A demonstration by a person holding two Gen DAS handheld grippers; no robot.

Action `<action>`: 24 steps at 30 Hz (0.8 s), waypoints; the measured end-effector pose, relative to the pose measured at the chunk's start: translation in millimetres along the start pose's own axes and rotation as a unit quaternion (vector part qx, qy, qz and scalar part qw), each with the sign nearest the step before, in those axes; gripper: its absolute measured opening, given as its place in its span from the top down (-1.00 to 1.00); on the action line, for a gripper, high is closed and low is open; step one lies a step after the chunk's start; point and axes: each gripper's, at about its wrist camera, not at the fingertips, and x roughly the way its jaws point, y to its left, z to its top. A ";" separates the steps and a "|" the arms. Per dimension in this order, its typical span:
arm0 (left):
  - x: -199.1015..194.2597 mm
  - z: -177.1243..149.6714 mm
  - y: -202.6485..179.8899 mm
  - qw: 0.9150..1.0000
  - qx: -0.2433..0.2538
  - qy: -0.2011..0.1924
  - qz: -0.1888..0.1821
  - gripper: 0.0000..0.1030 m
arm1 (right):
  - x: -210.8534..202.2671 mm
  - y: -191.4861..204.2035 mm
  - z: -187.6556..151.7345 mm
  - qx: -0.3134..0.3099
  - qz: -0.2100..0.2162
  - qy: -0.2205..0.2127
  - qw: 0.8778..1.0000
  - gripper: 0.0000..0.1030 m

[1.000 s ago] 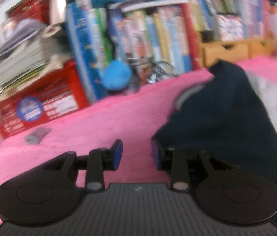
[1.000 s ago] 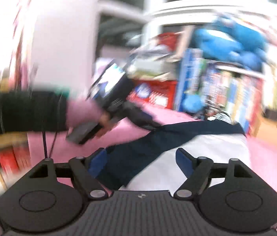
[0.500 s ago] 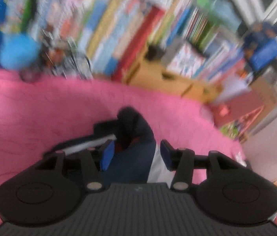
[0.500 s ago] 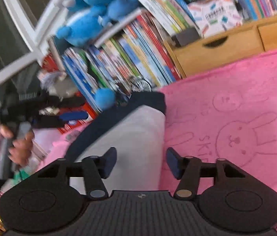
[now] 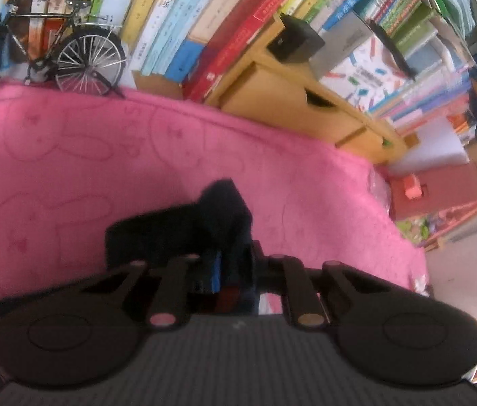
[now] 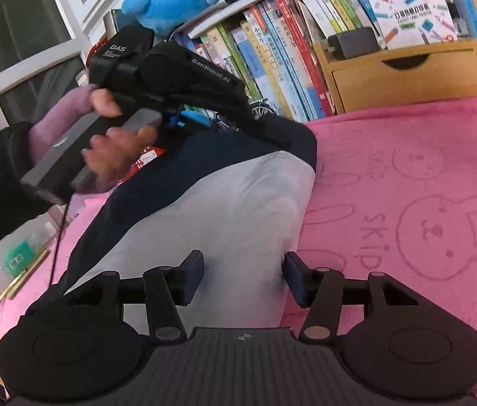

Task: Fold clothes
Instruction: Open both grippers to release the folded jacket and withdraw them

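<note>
Fold step in hand. Left tool (image 5: pixel 233 272) is closed on the garment's (image 6: pixel 224 209) navy edge; right tool (image 6: pixel 243 279) stands wide apart, empty, over grey cloth. Garment lies on the pink blanket (image 6: pixel 407 176). Next, probably: right grips, both carry across. Near hem hidden.

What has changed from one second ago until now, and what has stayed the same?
The left gripper, open beside the garment a second ago, moved over its dark far edge and shut on it. The right gripper came down to the white near end, with the cloth between its open fingers. The garment still lies on the pink blanket.
</note>
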 end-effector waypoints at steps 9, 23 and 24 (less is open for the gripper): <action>-0.7 32.0 16.0 0.994 -0.034 -0.084 0.057 0.75 | -1.4 -0.5 -2.0 0.010 0.015 0.009 1.000 -0.06; -116.0 -134.2 -52.7 0.913 0.279 -0.237 0.179 0.09 | -54.2 -36.3 11.3 0.128 -0.027 -0.054 0.990 -0.47; -118.3 -150.9 -49.7 0.899 0.294 -0.248 0.210 0.09 | -65.2 -35.3 6.8 0.133 -0.037 -0.068 0.988 -0.46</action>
